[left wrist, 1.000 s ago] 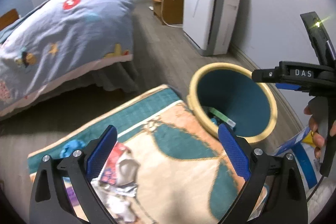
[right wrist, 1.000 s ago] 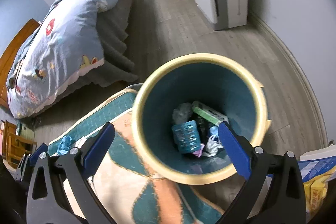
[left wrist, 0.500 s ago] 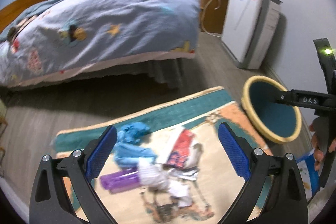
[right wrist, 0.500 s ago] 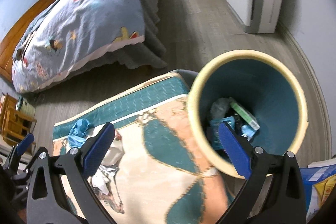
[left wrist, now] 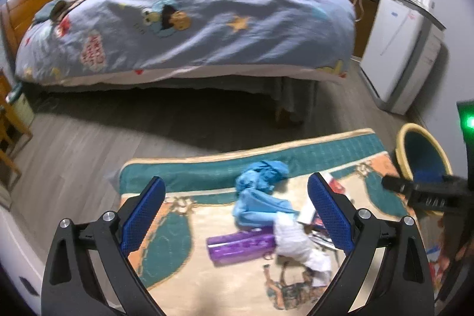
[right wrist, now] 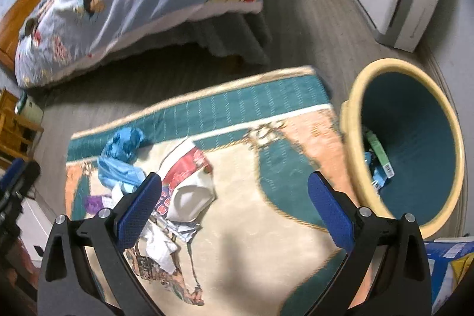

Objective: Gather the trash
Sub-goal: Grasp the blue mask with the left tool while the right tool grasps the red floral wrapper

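Trash lies in a heap on the rug (left wrist: pixel 177 250): a crumpled blue plastic bag (left wrist: pixel 260 197), a purple wrapper (left wrist: pixel 240 248), white tissue (left wrist: pixel 299 245) and a red and white packet (right wrist: pixel 186 168). The blue bag (right wrist: pixel 121 156) also shows in the right wrist view. A cream bin with a teal inside (right wrist: pixel 414 138) stands at the rug's right end and holds several pieces of trash. My left gripper (left wrist: pixel 237 215) is open and empty above the heap. My right gripper (right wrist: pixel 234 206) is open and empty above the rug, left of the bin.
A bed with a blue cartoon quilt (left wrist: pixel 192 19) stands behind the rug. A white appliance (left wrist: pixel 400 55) and a wooden cabinet stand by the right wall. Wooden furniture (right wrist: pixel 14 132) is at the far left. Blue and yellow packaging (right wrist: pixel 450 256) lies below the bin.
Both grippers have swung left, away from the bin and toward the trash heap on the rug. Both stay open and empty.
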`<move>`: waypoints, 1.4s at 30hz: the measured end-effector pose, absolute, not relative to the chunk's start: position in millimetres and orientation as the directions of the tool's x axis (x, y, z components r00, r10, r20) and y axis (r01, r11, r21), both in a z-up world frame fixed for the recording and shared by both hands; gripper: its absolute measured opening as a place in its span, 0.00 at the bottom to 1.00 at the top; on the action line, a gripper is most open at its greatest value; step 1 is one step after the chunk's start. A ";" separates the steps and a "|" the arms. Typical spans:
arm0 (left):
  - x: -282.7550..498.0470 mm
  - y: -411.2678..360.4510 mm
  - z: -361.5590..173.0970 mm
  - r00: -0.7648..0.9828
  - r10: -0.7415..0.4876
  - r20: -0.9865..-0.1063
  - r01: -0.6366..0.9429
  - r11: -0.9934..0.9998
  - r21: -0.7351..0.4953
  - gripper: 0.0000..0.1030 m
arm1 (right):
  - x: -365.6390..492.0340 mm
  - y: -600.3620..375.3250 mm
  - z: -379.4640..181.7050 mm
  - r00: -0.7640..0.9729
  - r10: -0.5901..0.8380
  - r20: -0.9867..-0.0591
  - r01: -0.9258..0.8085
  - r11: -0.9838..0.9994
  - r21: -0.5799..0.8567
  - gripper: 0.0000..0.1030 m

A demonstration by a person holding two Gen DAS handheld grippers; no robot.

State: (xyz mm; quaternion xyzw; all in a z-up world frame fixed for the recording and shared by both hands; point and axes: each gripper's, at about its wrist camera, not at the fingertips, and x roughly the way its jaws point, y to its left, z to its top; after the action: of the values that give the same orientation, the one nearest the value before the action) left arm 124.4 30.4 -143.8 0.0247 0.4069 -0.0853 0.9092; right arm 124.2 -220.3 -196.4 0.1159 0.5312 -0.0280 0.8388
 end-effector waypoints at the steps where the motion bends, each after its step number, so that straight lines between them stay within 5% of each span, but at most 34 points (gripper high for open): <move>1: 125.8 32.8 -145.0 0.655 -0.126 -0.745 0.167 0.986 -0.020 0.93 | 125.9 -215.6 -200.2 0.425 0.077 -0.902 0.165 0.973 0.160 0.94; 5: 132.5 40.0 -154.0 0.646 -0.091 -0.758 0.141 0.990 0.001 0.93 | 132.2 -197.6 -216.9 0.389 0.084 -0.917 0.141 0.979 0.150 0.91; 11: 146.1 43.4 -171.2 0.611 -0.063 -0.789 0.118 0.993 0.012 0.93 | 138.1 -189.3 -243.2 0.327 0.098 -0.940 0.154 0.976 0.156 0.71; 15: 153.3 39.9 -178.5 0.606 -0.066 -0.792 0.130 0.991 0.017 0.93 | 138.4 -189.7 -255.3 0.296 0.165 -0.941 0.147 0.965 0.215 0.44; 17: 157.1 34.7 -183.3 0.597 -0.081 -0.798 0.149 0.989 0.011 0.93 | 136.8 -190.3 -254.0 0.299 0.170 -0.939 0.147 0.964 0.222 0.40; 19: 161.0 27.5 -188.9 0.585 -0.083 -0.807 0.168 0.986 0.021 0.92 | 135.1 -192.0 -250.0 0.303 0.192 -0.934 0.144 0.959 0.244 0.20; 23: 165.8 9.3 -202.1 0.554 -0.093 -0.828 0.216 0.976 0.035 0.89 | 131.6 -197.6 -241.9 0.315 0.178 -0.932 0.136 0.964 0.230 0.13; 28: 173.1 -5.8 -216.2 0.509 -0.102 -0.855 0.245 0.969 0.030 0.75 | 131.6 -214.0 -231.8 0.343 0.168 -0.924 0.149 0.962 0.230 0.09; 34: 179.3 -12.7 -237.1 0.423 -0.080 -0.903 0.250 0.968 0.031 0.39 | 128.2 -224.6 -226.7 0.360 0.149 -0.921 0.144 0.966 0.212 0.09; 36: 179.7 -12.7 -239.9 0.399 -0.096 -0.912 0.251 0.968 0.008 0.17 | 127.6 -228.6 -224.0 0.366 0.146 -0.919 0.140 0.968 0.210 0.09; 42: 175.5 -13.4 -215.3 0.474 -0.141 -0.869 0.242 0.970 -0.026 0.10 | 126.3 -237.3 -213.5 0.387 0.145 -0.911 0.145 0.966 0.215 0.09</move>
State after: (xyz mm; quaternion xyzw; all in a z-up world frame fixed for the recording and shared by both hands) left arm 175.5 -13.4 -215.3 0.0503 0.5004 -0.1117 0.8571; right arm 126.3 -237.3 -213.5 0.1308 0.5536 -0.0001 0.8225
